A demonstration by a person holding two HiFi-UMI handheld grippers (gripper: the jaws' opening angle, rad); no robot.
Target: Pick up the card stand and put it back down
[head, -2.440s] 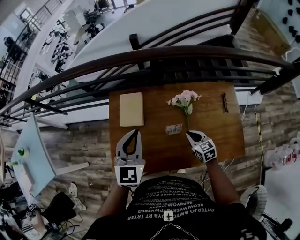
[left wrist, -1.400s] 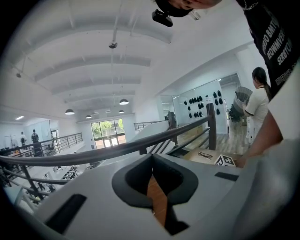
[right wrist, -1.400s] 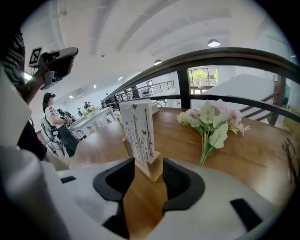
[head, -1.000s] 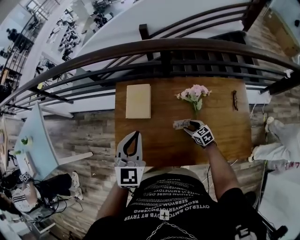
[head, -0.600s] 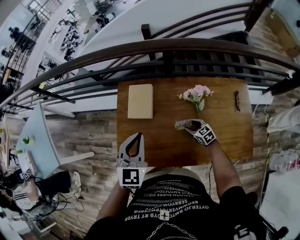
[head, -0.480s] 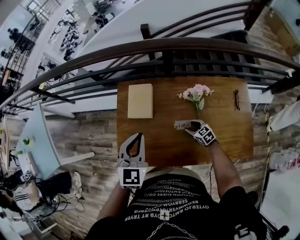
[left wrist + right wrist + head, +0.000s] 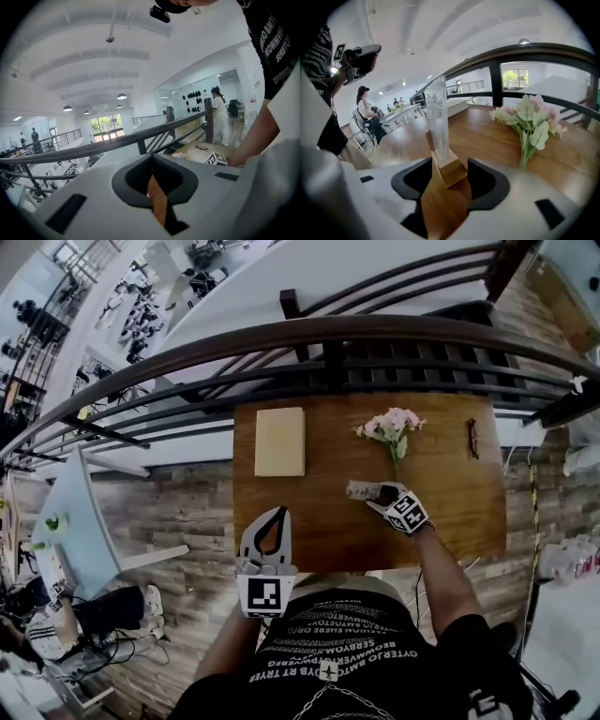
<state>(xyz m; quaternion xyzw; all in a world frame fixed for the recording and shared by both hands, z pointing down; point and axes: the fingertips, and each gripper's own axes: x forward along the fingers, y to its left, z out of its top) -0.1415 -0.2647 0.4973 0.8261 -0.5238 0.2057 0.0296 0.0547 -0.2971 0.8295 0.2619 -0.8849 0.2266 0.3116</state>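
Note:
The card stand (image 7: 359, 490), a clear upright holder on a small wooden block (image 7: 446, 165), stands on the wooden table (image 7: 319, 526) in front of the flowers. My right gripper (image 7: 377, 493) reaches it from the right. In the right gripper view the block's near end sits between the jaws of this gripper (image 7: 446, 180). The jaws are opening, and I see a gap beside the block. My left gripper (image 7: 275, 513) hovers at the table's near edge with its tips together and nothing in it. In the left gripper view it (image 7: 157, 190) shows only a thin strip of table between its tips.
A bunch of pink flowers (image 7: 392, 427) lies just behind the stand (image 7: 530, 121). A beige notebook (image 7: 279, 441) lies at the table's back left and a pair of glasses (image 7: 472, 439) at the back right. A dark railing (image 7: 328, 334) runs along the table's far side.
The right gripper has come forward from the table's near edge to the card stand and has stayed there over the last second. The left gripper has kept its place.

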